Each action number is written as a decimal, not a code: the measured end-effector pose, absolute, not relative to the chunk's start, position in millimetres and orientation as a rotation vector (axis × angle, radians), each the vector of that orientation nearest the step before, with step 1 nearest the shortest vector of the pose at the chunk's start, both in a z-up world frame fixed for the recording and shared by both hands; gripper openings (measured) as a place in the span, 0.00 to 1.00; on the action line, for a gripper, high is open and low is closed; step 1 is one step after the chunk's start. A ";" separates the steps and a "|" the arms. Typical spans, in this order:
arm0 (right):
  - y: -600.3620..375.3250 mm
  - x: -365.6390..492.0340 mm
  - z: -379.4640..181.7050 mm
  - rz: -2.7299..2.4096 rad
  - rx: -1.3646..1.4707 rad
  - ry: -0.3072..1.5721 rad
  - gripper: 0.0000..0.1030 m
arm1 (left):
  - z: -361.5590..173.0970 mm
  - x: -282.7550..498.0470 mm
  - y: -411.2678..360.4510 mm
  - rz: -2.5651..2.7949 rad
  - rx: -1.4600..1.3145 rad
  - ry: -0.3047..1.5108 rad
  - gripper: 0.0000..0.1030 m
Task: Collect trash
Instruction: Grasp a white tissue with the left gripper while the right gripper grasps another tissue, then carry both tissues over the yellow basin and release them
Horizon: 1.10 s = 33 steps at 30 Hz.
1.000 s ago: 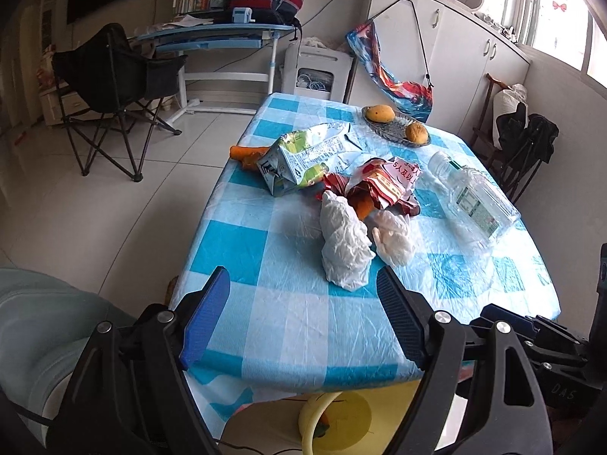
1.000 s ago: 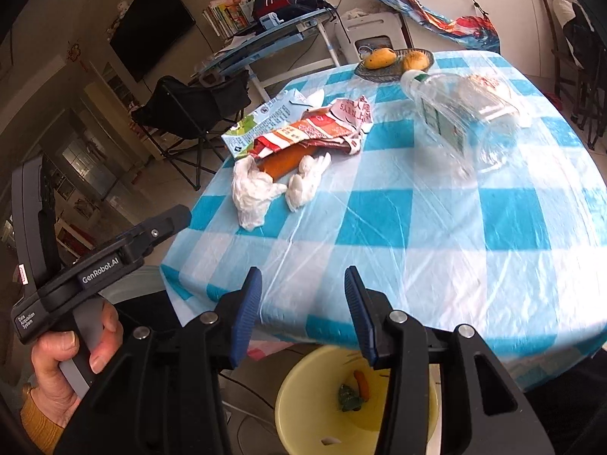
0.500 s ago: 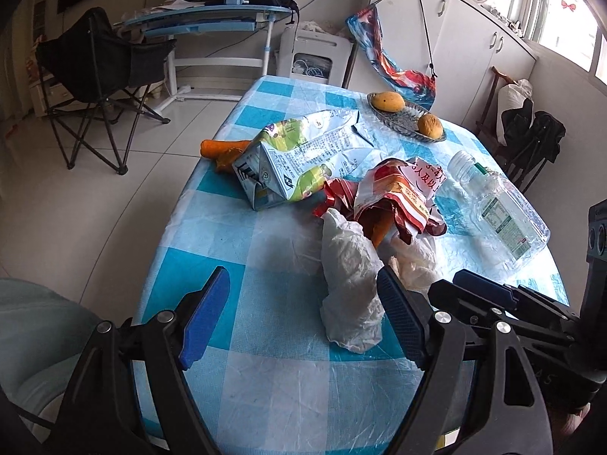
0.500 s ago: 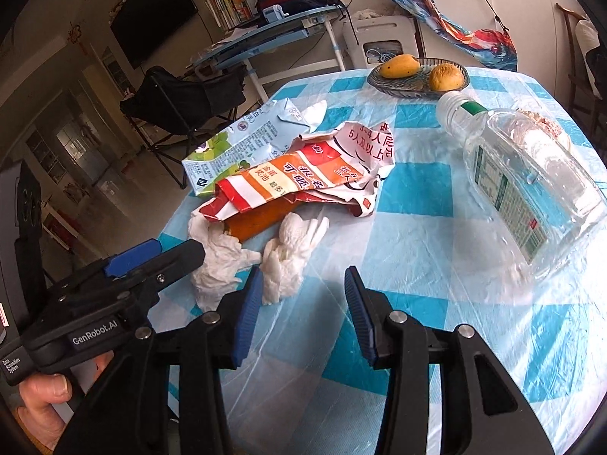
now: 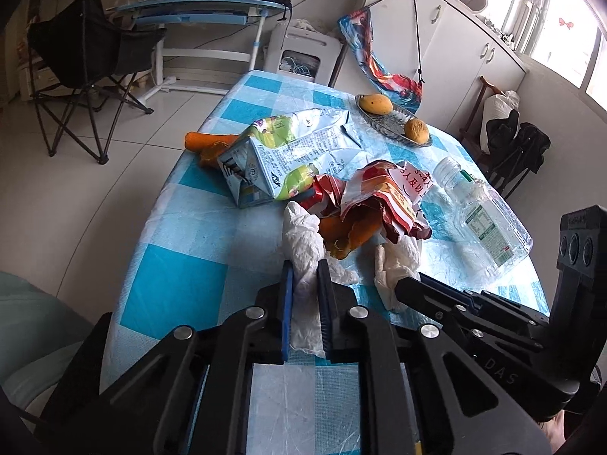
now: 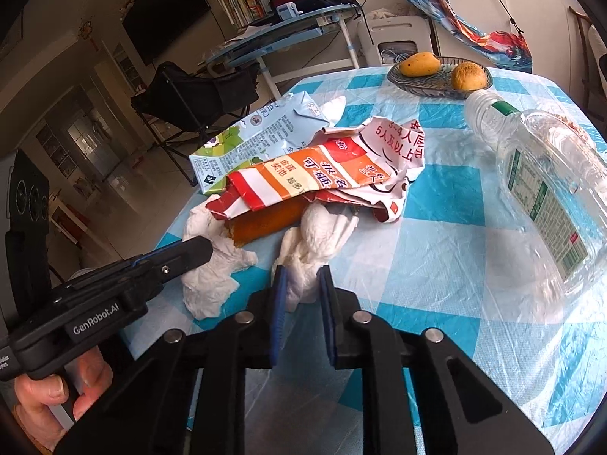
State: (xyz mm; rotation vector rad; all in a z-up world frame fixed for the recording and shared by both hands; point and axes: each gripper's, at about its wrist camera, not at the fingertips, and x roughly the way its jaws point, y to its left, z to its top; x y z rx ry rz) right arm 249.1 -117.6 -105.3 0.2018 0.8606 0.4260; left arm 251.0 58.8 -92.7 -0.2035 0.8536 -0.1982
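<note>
Trash lies on the blue checked table [image 5: 182, 280]. My left gripper [image 5: 303, 269] is shut on a crumpled white tissue [image 5: 301, 235], also seen in the right wrist view [image 6: 212, 276]. My right gripper [image 6: 301, 276] is shut on a second white tissue wad [image 6: 318, 239], seen in the left wrist view [image 5: 398, 265]. Behind them lie an orange peel [image 6: 265, 223], a red and white snack wrapper [image 6: 326, 170], a flattened milk carton [image 5: 288, 151] and an empty clear plastic bottle [image 6: 550, 189] on its side.
A glass dish [image 5: 394, 123] with two fruits stands at the table's far end. A carrot [image 5: 208, 140] lies at the far left edge. A folding chair [image 5: 83, 60], a desk [image 5: 205, 15] and white cabinets [image 5: 455, 49] stand beyond the table.
Both grippers moved forward over the table and went from open to shut, each closing on one tissue. The yellow bin below the table edge has left view.
</note>
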 end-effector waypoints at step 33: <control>-165.9 166.1 -82.9 0.379 0.362 0.815 0.10 | -65.1 154.7 66.9 -0.170 -0.093 0.721 0.08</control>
